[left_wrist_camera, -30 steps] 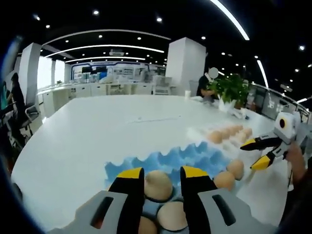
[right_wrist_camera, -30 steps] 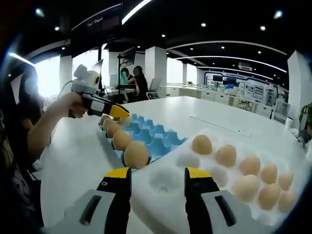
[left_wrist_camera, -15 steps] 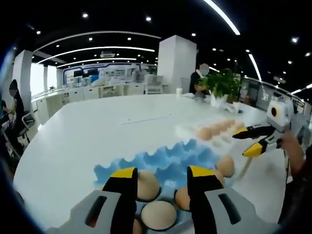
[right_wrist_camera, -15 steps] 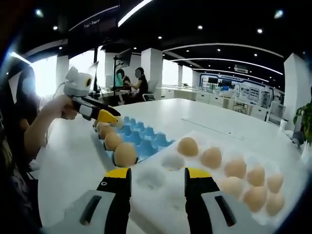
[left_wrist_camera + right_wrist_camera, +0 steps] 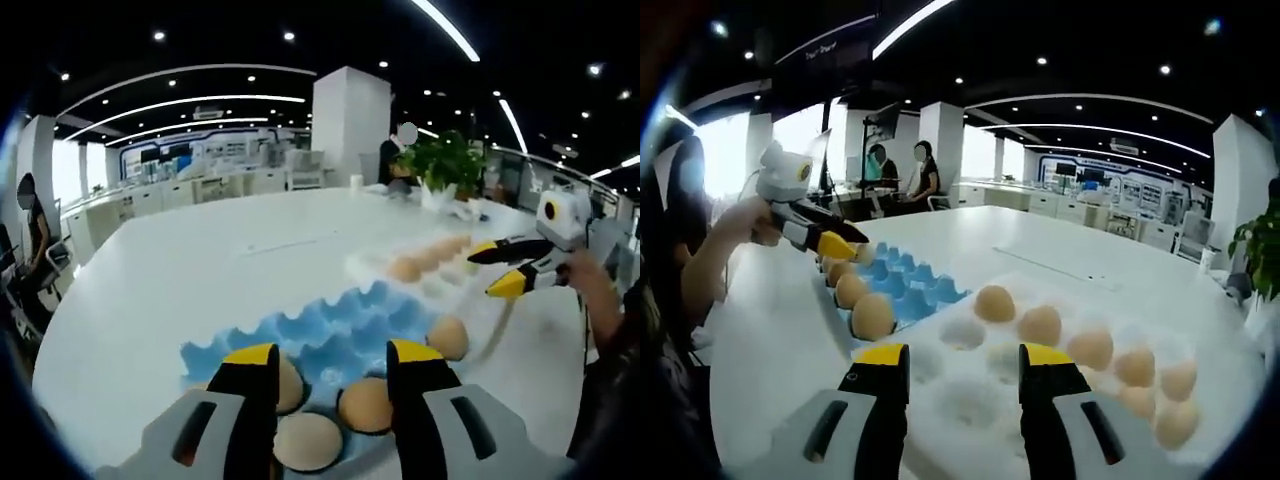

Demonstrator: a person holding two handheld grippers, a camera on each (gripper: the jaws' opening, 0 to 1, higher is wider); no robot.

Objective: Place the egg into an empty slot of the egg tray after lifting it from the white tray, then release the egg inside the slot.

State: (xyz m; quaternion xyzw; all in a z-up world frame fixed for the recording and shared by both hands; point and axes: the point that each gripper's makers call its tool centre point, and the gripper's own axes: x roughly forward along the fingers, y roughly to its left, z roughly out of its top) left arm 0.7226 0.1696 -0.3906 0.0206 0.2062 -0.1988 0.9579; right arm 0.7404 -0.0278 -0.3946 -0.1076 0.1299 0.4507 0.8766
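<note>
both claws [image 5: 325, 365] [image 5: 965, 365] gape above white office table [image 5: 180, 270].

Large white table [image 5: 200, 270], glossy, curved edge, reflecting ceiling lights. Potted green plant [image 5: 445, 165] at far side of table; same plant at right edge in right gripper view [image 5: 1260, 250]. Square white pillar [image 5: 350, 125] behind table. Dark ceiling with curved light strips [image 5: 190, 100] and small spot lamps. Person standing beside plant [image 5: 392, 160]. Seated person at left edge [image 5: 30, 235]. Two people at desks in background [image 5: 902, 175]. Rows of white desks with monitors [image 5: 1110, 205] further back. Bright window [image 5: 725, 150] at left in right gripper view.
</note>
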